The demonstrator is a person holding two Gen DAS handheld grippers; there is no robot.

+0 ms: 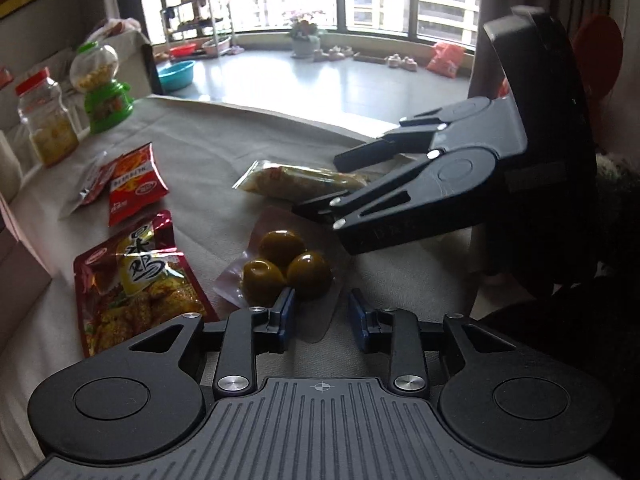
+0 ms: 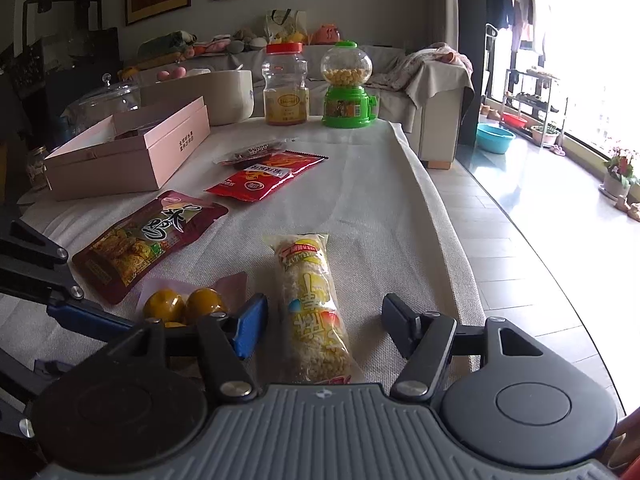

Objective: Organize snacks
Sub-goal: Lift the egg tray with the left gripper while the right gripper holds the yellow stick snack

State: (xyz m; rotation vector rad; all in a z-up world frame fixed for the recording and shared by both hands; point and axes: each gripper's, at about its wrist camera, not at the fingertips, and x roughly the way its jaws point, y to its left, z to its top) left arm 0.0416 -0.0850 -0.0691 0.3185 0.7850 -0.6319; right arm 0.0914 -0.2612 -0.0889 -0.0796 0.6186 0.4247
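On the cloth-covered table [image 2: 380, 200], the left gripper [image 1: 322, 314], jaws spread and empty, is hovering beside the 3-egg pouch [image 1: 280, 266]; rightward, the right gripper [image 2: 324, 328] is straddling the rice-cracker pack [image 2: 314, 304], unpinched. Close squarely at mid-pack.

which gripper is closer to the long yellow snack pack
Right. The right gripper straddles the long yellow snack pack, jaws open on either side; the left gripper sits over the vacuum-packed eggs beside it.

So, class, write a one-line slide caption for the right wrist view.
Open right gripper straddles a long yellow snack pack on the cloth-covered table.
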